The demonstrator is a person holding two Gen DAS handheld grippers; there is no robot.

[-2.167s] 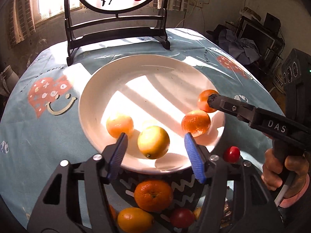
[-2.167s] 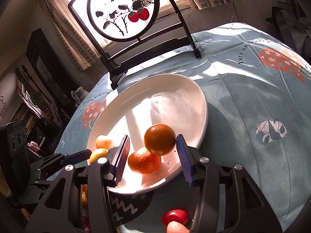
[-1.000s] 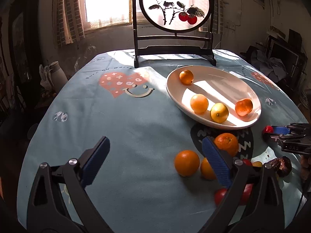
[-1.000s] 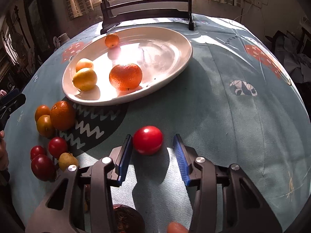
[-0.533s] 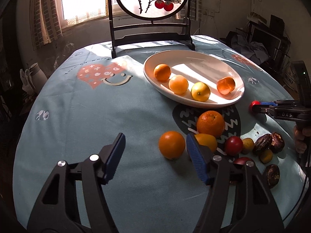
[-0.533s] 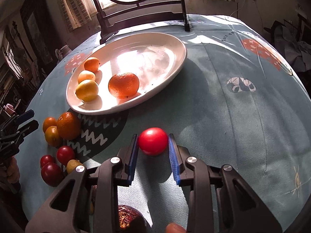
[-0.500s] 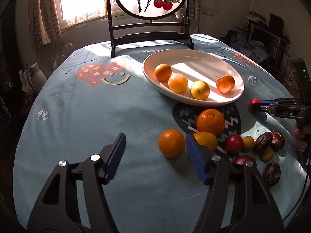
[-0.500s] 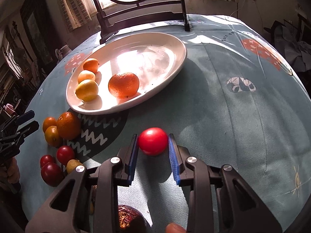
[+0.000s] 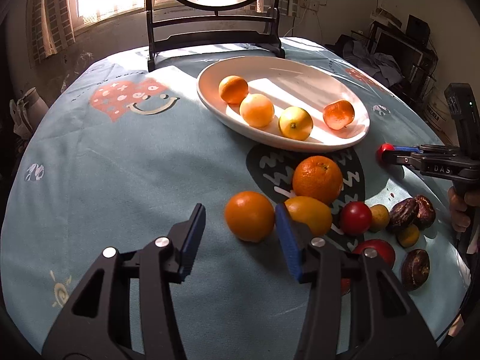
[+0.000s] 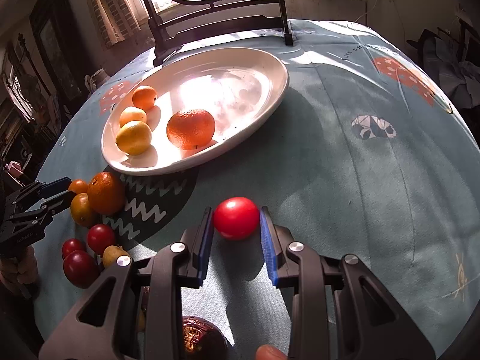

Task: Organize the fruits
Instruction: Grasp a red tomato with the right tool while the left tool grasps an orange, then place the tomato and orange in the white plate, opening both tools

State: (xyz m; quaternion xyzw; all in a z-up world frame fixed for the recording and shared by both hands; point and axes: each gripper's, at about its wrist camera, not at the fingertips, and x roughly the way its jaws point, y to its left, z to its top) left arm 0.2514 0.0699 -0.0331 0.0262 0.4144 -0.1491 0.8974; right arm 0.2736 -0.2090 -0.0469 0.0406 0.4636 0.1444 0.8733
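A white oval plate (image 9: 354,133) holds two oranges, a lemon (image 9: 295,123) and a tangerine (image 9: 338,114). In front of it lie loose oranges, red tomatoes and dark passion fruits. My left gripper (image 9: 240,225) is open, its jaws around a loose orange (image 9: 249,216) without touching it. My right gripper (image 10: 236,225) is shut on a red tomato (image 10: 236,217) low over the cloth, right of the plate (image 10: 270,96). It also shows in the left wrist view (image 9: 390,154).
A round table wears a blue printed cloth (image 9: 120,165). A dark wooden stand with a round painted screen (image 9: 214,34) is behind the plate. Loose oranges (image 10: 105,192) and tomatoes (image 10: 100,238) lie left of my right gripper. Clutter surrounds the table.
My left gripper has moved forward, and its jaws now flank the loose orange. My right gripper stays closed on the red tomato, which it closed on about a second ago.
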